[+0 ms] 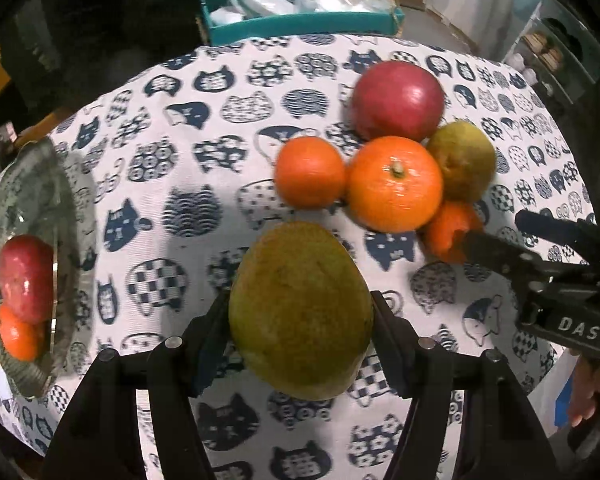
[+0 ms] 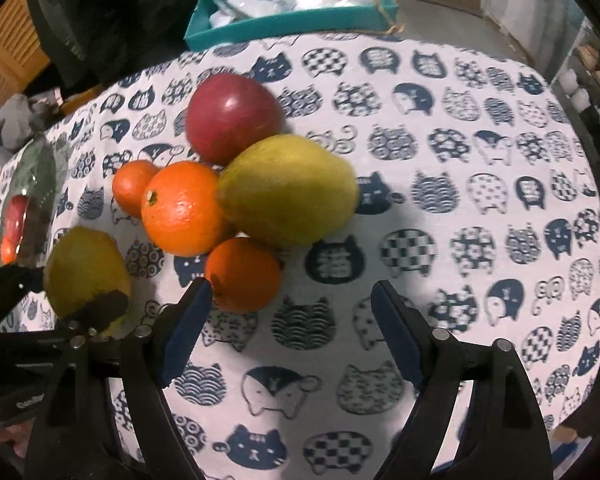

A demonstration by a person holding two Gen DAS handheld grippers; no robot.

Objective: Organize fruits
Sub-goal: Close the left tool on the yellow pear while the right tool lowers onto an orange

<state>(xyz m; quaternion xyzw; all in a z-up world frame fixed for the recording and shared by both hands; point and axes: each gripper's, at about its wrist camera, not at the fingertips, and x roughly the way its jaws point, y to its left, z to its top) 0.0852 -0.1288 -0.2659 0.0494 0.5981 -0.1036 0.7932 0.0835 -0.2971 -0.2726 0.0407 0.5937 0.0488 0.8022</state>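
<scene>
My left gripper (image 1: 300, 316) is shut on a green-yellow pear (image 1: 300, 308), held just above the cat-print tablecloth (image 1: 172, 184); the same pear (image 2: 86, 272) shows at the left of the right wrist view. A pile of fruit lies ahead: a red apple (image 1: 398, 98), a large orange (image 1: 396, 184), a small orange (image 1: 310, 172), a second pear (image 2: 288, 190) and another small orange (image 2: 242, 274). My right gripper (image 2: 290, 292) is open just short of that last orange, whose near side lies by the left fingertip (image 2: 196, 292).
A glass bowl (image 1: 40, 168) at the table's left edge holds a red apple (image 1: 24, 276) and an orange (image 1: 18, 336). A teal box (image 1: 300, 28) of plastic bags stands behind the table. A hand (image 1: 584, 392) holds the right gripper.
</scene>
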